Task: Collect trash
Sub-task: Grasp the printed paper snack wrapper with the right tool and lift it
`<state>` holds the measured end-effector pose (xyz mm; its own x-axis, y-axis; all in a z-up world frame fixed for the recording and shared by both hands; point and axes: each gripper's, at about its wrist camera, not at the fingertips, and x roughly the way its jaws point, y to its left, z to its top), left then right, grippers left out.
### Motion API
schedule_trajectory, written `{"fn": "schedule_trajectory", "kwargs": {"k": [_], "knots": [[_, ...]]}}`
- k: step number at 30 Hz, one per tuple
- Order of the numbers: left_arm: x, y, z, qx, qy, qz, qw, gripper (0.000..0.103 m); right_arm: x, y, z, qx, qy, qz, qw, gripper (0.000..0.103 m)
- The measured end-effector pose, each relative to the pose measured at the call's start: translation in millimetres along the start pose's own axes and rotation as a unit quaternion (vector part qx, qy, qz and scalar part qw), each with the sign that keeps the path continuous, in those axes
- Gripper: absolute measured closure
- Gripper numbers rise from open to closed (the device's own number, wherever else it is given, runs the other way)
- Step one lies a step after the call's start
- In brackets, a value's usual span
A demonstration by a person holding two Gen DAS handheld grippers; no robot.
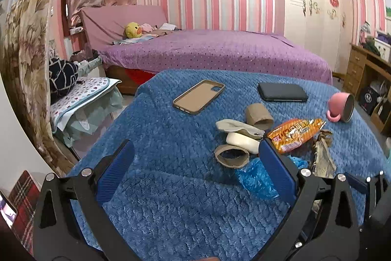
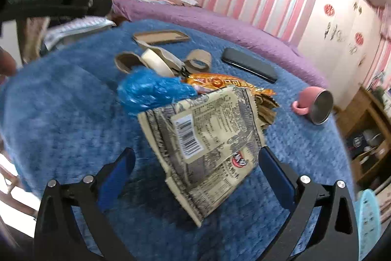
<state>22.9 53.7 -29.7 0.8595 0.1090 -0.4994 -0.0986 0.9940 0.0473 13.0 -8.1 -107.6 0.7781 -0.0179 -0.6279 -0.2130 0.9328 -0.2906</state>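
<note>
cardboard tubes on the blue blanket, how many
2. One cardboard tube lies behind the orange snack wrapper; the other cardboard tube lies nearer, beside the blue plastic bag. More could be hidden.

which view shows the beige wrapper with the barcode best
The right wrist view: the beige wrapper fills the centre between the open right tongs, barcode and print readable. The left wrist view catches only a foreshortened sliver beside the orange packet.

We held our left gripper [image 1: 195,153] and our right gripper [image 2: 196,159] low and level, jaws spread wide, gripping nothing.
</note>
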Motion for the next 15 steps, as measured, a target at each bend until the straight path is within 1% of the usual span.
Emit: {"fn": "schedule_trajectory", "kwargs": {"k": [1, 2, 3, 4, 6, 8, 9, 12, 15], "knots": [[-0.3, 0.0, -0.1, 0.001, -0.001, -0.001, 1.0000, 0.005, 2.4, -1.0, 0.4, 0.001, 0.003, -0.006, 1.000, 0.007], [-0.6, 0.1, -0.1, 0.000, -0.002, -0.003, 1.0000, 0.005, 3.8, -2.1, 0.9, 0.001, 0.005, -0.012, 1.000, 0.012], [-1.3, 0.1, 0.1, -0.001, -0.003, -0.005, 1.0000, 0.005, 4.8, -3.1, 1.1, 0.003, 0.005, -0.017, 1.000, 0.020], [-1.5, 0.6, -0.1, -0.003, -0.005, -0.006, 1.0000, 0.005, 5.8, -4.7, 1.6, 0.005, 0.006, -0.019, 1.000, 0.025], [-2.4, 1.5, 0.2, -0.006, -0.006, -0.008, 0.9999, 0.005, 7.1, -8.2, 0.5, 0.012, 0.011, -0.014, 1.000, 0.050], [-2.1, 1.8, 0.2, -0.009, -0.005, -0.009, 0.9999, 0.005, 5.3, -11.7, 0.1, 0.017, 0.010, -0.004, 1.000, 0.063], [-1.9, 2.0, 0.0, -0.010, -0.005, -0.009, 0.9999, 0.005, 2.6, -13.5, 1.6, 0.018, 0.006, -0.007, 1.000, 0.070], [-3.5, 2.0, -0.1, -0.011, -0.008, -0.013, 0.9998, 0.005, -9.1, -22.0, 6.4, 0.028, -0.015, -0.007, 0.999, 0.093], [-4.5, 1.3, 0.1, -0.015, -0.010, -0.019, 0.9996, 0.005, -25.4, -33.3, 11.2, 0.045, -0.042, -0.013, 0.998, 0.098]]}}
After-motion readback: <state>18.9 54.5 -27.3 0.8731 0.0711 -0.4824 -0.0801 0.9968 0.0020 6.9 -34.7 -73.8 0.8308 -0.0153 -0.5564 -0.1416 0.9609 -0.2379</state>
